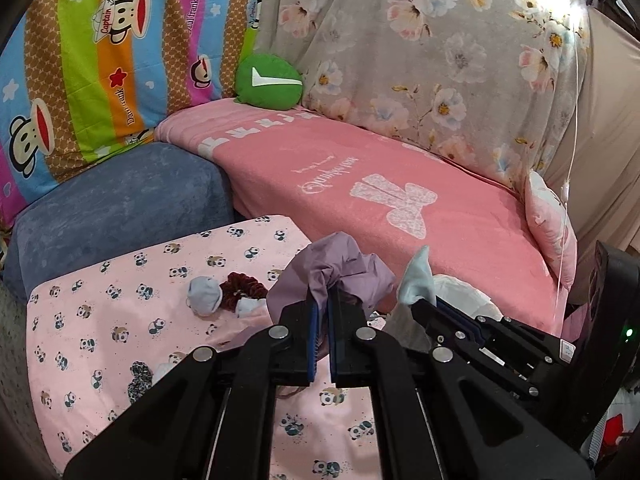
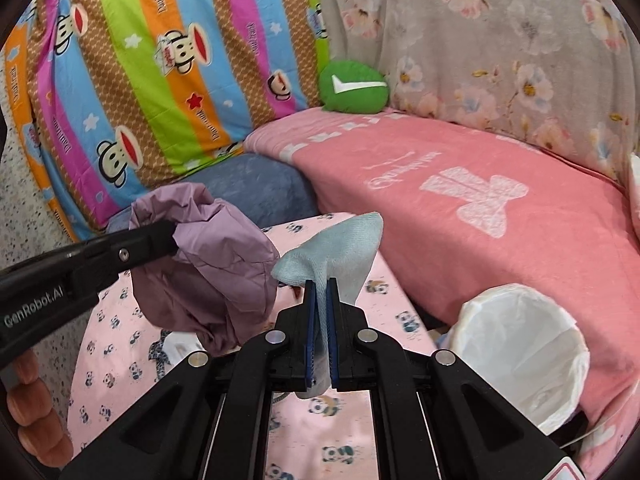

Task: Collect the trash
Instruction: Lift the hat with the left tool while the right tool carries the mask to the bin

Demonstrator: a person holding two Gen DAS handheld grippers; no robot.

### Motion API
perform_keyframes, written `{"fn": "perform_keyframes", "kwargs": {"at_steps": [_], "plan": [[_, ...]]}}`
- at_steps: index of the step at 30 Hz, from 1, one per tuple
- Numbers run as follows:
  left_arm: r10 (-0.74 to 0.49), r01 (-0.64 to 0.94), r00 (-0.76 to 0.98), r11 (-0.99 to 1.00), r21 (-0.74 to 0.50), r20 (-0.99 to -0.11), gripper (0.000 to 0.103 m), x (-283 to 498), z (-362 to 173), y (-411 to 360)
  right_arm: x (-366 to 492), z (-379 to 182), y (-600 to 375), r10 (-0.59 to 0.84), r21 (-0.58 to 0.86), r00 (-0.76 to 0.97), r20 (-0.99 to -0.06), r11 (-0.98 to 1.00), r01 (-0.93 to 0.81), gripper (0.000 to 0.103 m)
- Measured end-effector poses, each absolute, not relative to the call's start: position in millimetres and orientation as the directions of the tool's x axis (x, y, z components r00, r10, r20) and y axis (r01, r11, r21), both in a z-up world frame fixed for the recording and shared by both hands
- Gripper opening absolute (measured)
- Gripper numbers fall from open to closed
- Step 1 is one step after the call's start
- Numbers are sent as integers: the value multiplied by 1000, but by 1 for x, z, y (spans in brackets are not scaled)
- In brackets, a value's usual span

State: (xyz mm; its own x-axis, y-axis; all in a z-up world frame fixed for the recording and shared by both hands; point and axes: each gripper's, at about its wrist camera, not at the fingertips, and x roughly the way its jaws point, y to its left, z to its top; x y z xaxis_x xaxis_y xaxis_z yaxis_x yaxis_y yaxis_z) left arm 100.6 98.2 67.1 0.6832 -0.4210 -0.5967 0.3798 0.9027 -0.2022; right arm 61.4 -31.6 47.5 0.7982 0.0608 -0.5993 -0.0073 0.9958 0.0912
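I had both pairs of jaws clenched, each on a scrap of rubbish. My left gripper pinched a crumpled purple piece, papery or plastic by the look of it, gripped at one edge so that most of the wad bulged free ahead of the tips and to their side. My right gripper had a pale blue cloth-like piece nipped between its blue pads, the stuff running the length of the jaws and fanning out beyond the tips.

I took the white-lined bin as my mark. It stood against the pink sofa seat, near the corner of the panda-print table. My blue piece hung over the table to the left of the bin and higher than its open mouth; the purple wad was farther from the bin, on the far side of my right jaws. I judged that I held both scraps clear of the tabletop so they could be carried across to the bin without dragging through what lay below.

More remained on the table, well away from the bin: a small grey-blue ball touching a dark red scrunchie. Whether the scrunchie counted as trash I could not tell.
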Motion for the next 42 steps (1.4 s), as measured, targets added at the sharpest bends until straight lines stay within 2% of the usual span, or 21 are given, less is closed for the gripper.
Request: {"fn": "perform_keyframes", "kwargs": {"at_steps": [19,30,38,42], "plan": [[-533,512,592,828,-229,-605,4,83,72,1,14,58,-157,-81,141,824,-561,971,192,6],[-564,551,535,797,-246,-628,4,85,65,-32,8,33,-189,-97,173,801,-591,955,243,6],[-632,616,467,734,-285,-619,4,90,63,-78,9,15,-219,-146,158,766,-626,939,307,6],[-644,650,452,711,-267,-617,5,91,59,-106,8,7,-238,-176,150,748,-640,926,346,6]]}}
